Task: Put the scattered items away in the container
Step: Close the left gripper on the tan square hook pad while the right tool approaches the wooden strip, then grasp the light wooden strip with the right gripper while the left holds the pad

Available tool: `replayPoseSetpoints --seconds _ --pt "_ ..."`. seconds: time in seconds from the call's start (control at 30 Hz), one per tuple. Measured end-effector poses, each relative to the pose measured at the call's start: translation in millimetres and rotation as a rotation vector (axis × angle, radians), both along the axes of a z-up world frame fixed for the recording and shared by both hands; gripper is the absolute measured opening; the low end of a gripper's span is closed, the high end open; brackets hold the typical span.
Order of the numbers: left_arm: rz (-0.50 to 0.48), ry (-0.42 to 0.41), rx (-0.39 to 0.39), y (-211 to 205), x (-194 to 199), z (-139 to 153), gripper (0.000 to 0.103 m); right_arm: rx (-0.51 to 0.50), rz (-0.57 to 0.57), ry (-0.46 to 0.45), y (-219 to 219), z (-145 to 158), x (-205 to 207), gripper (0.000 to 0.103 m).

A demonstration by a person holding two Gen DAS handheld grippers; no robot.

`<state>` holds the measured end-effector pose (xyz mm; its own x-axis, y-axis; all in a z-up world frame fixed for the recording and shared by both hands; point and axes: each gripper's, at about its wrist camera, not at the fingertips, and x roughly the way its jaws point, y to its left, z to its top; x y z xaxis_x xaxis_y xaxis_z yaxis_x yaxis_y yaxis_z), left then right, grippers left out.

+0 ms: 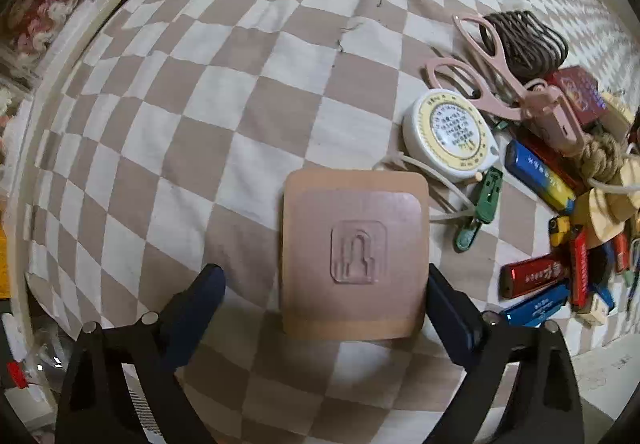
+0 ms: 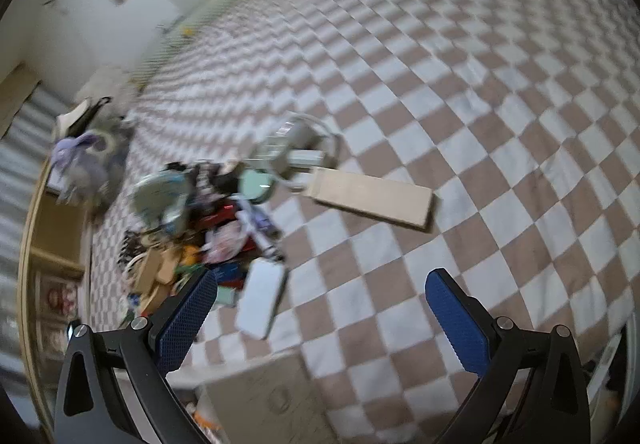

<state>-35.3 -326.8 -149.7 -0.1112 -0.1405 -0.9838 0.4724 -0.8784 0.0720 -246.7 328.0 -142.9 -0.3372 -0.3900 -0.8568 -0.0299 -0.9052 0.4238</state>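
Note:
In the left wrist view a flat tan square box (image 1: 354, 252) with an embossed mark lies on the checked bedspread (image 1: 200, 104), right between the fingers of my left gripper (image 1: 324, 272). That gripper points straight down and is open: its right finger (image 1: 448, 304) is at the box's edge, the left finger (image 1: 200, 300) stands apart from it. A pile of scattered items (image 1: 560, 204) lies to the right. My right gripper (image 2: 322, 276) is open and empty above the cloth, right of a blurred pile (image 2: 212, 220).
Beside the box lie a white round tape measure (image 1: 450, 132), pink scissors (image 1: 492, 72), a dark hair claw (image 1: 524, 40), a blue lighter (image 1: 536, 176) and green clips (image 1: 488, 192). The right wrist view shows a tan flat box (image 2: 372, 200), a white slab (image 2: 260, 296) and the bed's edge (image 2: 48, 204).

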Motion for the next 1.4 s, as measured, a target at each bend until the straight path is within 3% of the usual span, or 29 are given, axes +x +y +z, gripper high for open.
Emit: replayPoseSetpoints --seconds 0.13,0.27,0.33,0.4,0.57,0.63,0.8,0.93,1.03,1.1,1.2,1.4 --pt "-0.026 0.016 -0.003 2 9 10 0.079 0.075 -0.023 -0.001 9 -20 -24 0.103" --pt "-0.061 0.024 -0.003 2 14 17 0.064 0.016 -0.093 -0.054 19 -40 -43 0.103" --pt "-0.072 0.021 -0.015 1 18 19 0.064 0.010 -0.093 -0.088 15 -49 -50 0.103" --pt "-0.078 0.019 -0.018 -3 21 21 0.064 0.072 -0.053 -0.075 4 -51 -55 0.103" --pt "-0.079 0.020 -0.017 -15 31 24 0.064 0.280 0.126 0.084 -28 -45 -65 0.103" --pt "-0.081 0.021 -0.017 -20 35 26 0.064 0.294 0.184 0.128 -29 -50 -71 0.103" --pt "-0.086 0.023 -0.014 -32 47 31 0.064 0.202 0.266 0.075 -18 -66 -71 0.103" --pt "-0.083 0.022 -0.009 -43 56 35 0.064 0.110 0.304 0.038 -21 -66 -48 0.103" --pt "-0.082 0.021 -0.004 -50 64 39 0.064 -0.006 0.376 -0.043 -27 -71 -29 0.103" --pt "-0.078 0.022 0.006 -56 70 41 0.064 -0.016 0.437 -0.068 -33 -71 -16 0.103" --pt "-0.061 0.026 0.014 -67 78 44 0.064 0.086 0.460 -0.025 -39 -64 -8 0.103" --pt "-0.069 0.014 -0.006 -80 83 49 0.064 0.284 0.341 0.038 -41 -61 -24 0.103"
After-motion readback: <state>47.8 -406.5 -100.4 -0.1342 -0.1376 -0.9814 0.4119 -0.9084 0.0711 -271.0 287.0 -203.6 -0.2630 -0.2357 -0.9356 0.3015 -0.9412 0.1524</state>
